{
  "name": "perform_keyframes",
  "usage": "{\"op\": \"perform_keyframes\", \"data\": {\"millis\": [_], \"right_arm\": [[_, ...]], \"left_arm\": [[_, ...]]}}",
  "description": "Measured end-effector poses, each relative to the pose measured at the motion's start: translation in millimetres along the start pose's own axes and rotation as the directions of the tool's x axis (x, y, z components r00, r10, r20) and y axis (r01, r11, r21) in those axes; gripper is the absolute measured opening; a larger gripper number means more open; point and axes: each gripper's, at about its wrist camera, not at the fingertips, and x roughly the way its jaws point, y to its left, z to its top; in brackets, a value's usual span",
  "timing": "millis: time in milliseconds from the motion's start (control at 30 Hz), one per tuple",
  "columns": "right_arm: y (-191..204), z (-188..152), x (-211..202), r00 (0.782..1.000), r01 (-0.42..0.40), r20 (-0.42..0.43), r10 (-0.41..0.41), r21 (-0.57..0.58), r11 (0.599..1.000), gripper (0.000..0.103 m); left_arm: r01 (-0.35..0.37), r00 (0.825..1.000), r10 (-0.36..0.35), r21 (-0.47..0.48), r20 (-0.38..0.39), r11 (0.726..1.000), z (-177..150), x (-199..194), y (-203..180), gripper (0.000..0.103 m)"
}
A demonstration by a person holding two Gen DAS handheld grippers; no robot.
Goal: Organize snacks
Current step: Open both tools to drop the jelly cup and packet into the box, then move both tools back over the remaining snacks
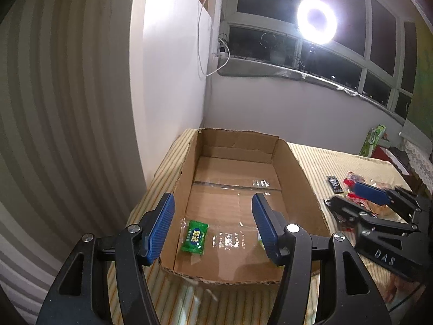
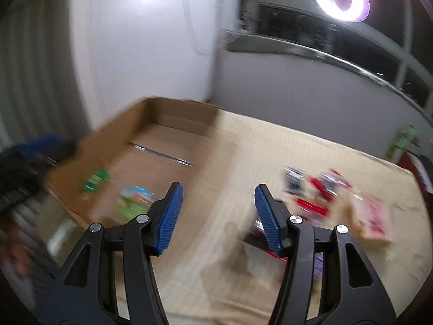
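Observation:
A shallow cardboard box (image 1: 297, 168) lies open on the striped bedcover. A small green snack packet (image 1: 195, 237) lies flat on the box floor near the front edge. My left gripper (image 1: 213, 216) hovers open above it, with nothing between the pads. The right wrist view is blurred. There my right gripper (image 2: 217, 205) stands open and empty over the bedcover, between the box (image 2: 113, 135) and a pile of red and black snack packets (image 2: 314, 192). The box holds the green packet (image 2: 94, 181) and a second, multicoloured packet (image 2: 135, 200).
A pale pink packet (image 2: 376, 216) lies right of the pile. In the left wrist view the right gripper (image 1: 354, 199) sits over the snacks (image 1: 351, 181) beside the box. A white cabinet (image 1: 173, 67) and the wall stand behind the bed. A ring light (image 1: 316, 21) glares at the window.

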Motion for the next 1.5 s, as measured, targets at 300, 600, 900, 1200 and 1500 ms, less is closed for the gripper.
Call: {"op": "perform_keyframes", "data": {"millis": [300,600,900,1200,1500], "right_arm": [[34.3,-13.1,10.5,0.988,-0.14,-0.083,0.133,-0.086,0.986,0.058],[-23.6,-0.5,-47.3,0.992,-0.087,0.09,0.086,0.012,0.996,0.06],[-60.2,-18.3,-87.5,0.979,-0.101,0.181,0.091,0.05,0.994,0.066],[-157.7,-74.2,-118.2,0.983,-0.005,0.177,-0.037,0.228,0.974,0.066],[-209.2,-104.4,-136.1,0.984,0.063,0.14,-0.114,0.323,0.944,0.066]], "left_arm": [[-0.013,1.0,0.013,0.005,0.012,1.0,1.1,-5.2,-4.5,0.062],[-0.011,0.999,0.01,0.037,0.033,0.999,9.7,-18.9,-25.2,0.064],[0.001,0.997,-0.01,0.106,0.08,0.994,16.1,-42.3,-75.0,0.072],[0.043,0.999,-0.045,0.2,0.006,0.979,-3.9,-37.8,-148.3,0.072],[0.149,0.988,-0.134,0.28,-0.07,0.948,-25.6,-25.9,-214.7,0.076]]}}
